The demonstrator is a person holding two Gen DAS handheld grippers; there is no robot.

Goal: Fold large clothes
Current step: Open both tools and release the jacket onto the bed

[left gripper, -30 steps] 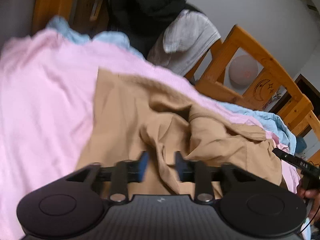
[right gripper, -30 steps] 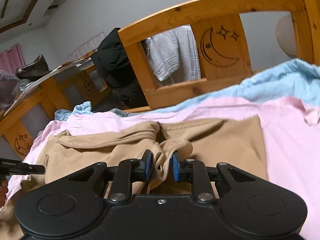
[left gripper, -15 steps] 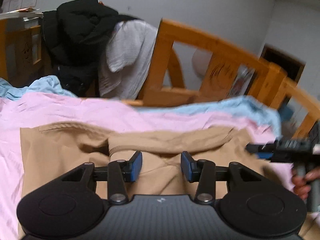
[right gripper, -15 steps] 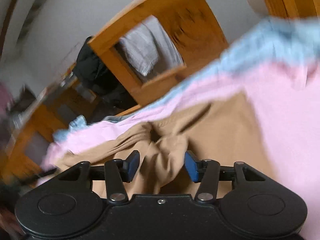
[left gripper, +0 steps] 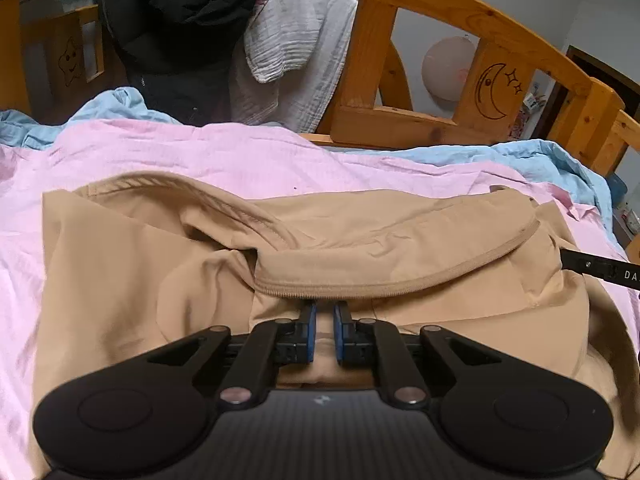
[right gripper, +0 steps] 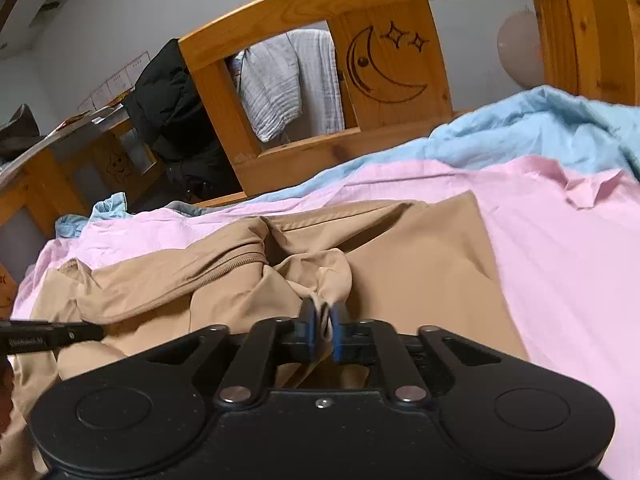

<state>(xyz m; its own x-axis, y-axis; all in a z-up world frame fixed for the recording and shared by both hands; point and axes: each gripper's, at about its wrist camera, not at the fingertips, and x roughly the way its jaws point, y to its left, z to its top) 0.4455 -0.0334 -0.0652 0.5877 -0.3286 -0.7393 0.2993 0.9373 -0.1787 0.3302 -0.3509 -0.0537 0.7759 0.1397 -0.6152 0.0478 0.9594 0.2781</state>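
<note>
A tan jacket (left gripper: 168,264) lies crumpled on a pink sheet (left gripper: 224,156) on the bed; it also shows in the right wrist view (right gripper: 416,264). My left gripper (left gripper: 323,322) sits low over the jacket just below its zipped collar edge (left gripper: 400,280), jaws nearly together, a narrow gap between the blue pads, with tan cloth between them. My right gripper (right gripper: 322,320) is shut on a bunched fold of the jacket (right gripper: 320,276). The other gripper's black tip shows at the right edge of the left wrist view (left gripper: 600,268) and at the left edge of the right wrist view (right gripper: 52,334).
A wooden bed frame with a moon carving (left gripper: 496,88) stands behind the bed, also in the right wrist view (right gripper: 384,64). A blue sheet (right gripper: 540,132) lies under the pink one. A black coat (left gripper: 184,24) and a white cloth (left gripper: 288,44) hang behind.
Both grippers opened half a second ago and have closed again on the jacket. The left gripper has swung to face the collar and bed frame.
</note>
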